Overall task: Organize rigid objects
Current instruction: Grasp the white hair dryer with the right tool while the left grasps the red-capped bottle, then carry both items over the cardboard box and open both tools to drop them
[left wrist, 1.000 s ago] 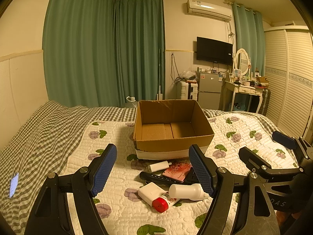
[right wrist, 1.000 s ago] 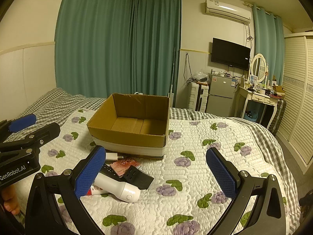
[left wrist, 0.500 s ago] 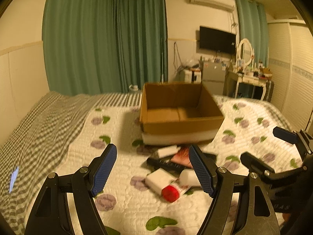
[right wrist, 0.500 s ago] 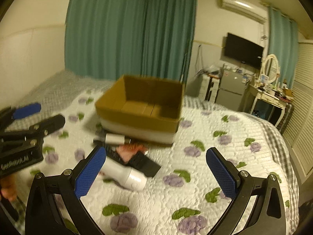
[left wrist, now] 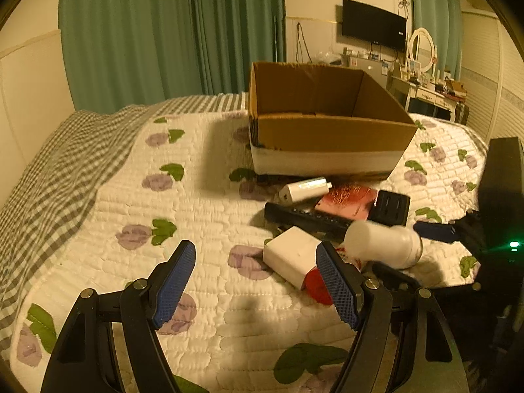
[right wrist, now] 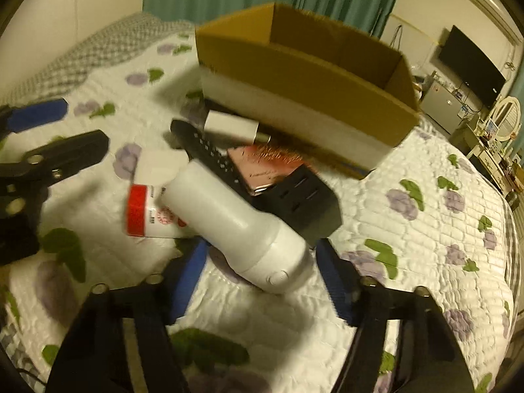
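A: Left wrist view. Left gripper (left wrist: 255,278) jaws spread wide, nothing between them, above the quilt (left wrist: 183,203). Cardboard box (left wrist: 324,131) sits open on the bed beyond, no contents visible from here.

B: And the clutter?

A: All in front of the box. Small white tube (left wrist: 304,190) nearest its front wall, black remote (left wrist: 308,217) behind a white block (left wrist: 291,255), pink packet (left wrist: 348,198) beside a black case (left wrist: 391,208). White bottle (left wrist: 383,244) lying on its side at the right; red cap (left wrist: 316,285) partly behind the left gripper's right pad.

B: Right wrist view?

A: Blurred. Right gripper (right wrist: 262,281) open, its blue pads either side of the white bottle's (right wrist: 235,222) wide end. Cannot tell whether the pads touch it.

B: Around it?

A: Bottle lies over the red-capped tube (right wrist: 147,209) and leans against the remote (right wrist: 203,150). Black case (right wrist: 304,199) just right of the bottle, pink packet (right wrist: 262,167) behind, box (right wrist: 304,82) beyond those. Left gripper's pads show at the far left edge.
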The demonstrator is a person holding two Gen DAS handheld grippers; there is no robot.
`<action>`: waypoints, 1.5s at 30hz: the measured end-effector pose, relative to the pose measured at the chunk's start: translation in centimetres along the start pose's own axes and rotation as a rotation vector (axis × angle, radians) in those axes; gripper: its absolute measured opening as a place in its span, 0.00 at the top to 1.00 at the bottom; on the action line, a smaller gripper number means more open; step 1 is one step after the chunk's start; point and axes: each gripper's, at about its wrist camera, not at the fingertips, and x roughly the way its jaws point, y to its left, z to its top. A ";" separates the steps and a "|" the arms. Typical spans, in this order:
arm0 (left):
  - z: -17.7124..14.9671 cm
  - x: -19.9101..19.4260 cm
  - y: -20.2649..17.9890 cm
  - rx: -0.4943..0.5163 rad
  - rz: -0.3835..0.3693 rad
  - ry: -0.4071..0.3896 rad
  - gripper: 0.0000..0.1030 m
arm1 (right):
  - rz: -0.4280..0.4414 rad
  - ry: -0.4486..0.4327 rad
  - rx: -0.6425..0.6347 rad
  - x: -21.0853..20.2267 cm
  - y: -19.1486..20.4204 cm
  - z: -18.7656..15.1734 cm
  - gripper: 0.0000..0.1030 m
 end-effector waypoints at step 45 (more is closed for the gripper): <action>5.8 0.7 -6.4 0.102 -0.215 0.069 0.65 | 0.034 -0.177 0.256 -9.9 -8.3 1.8 0.49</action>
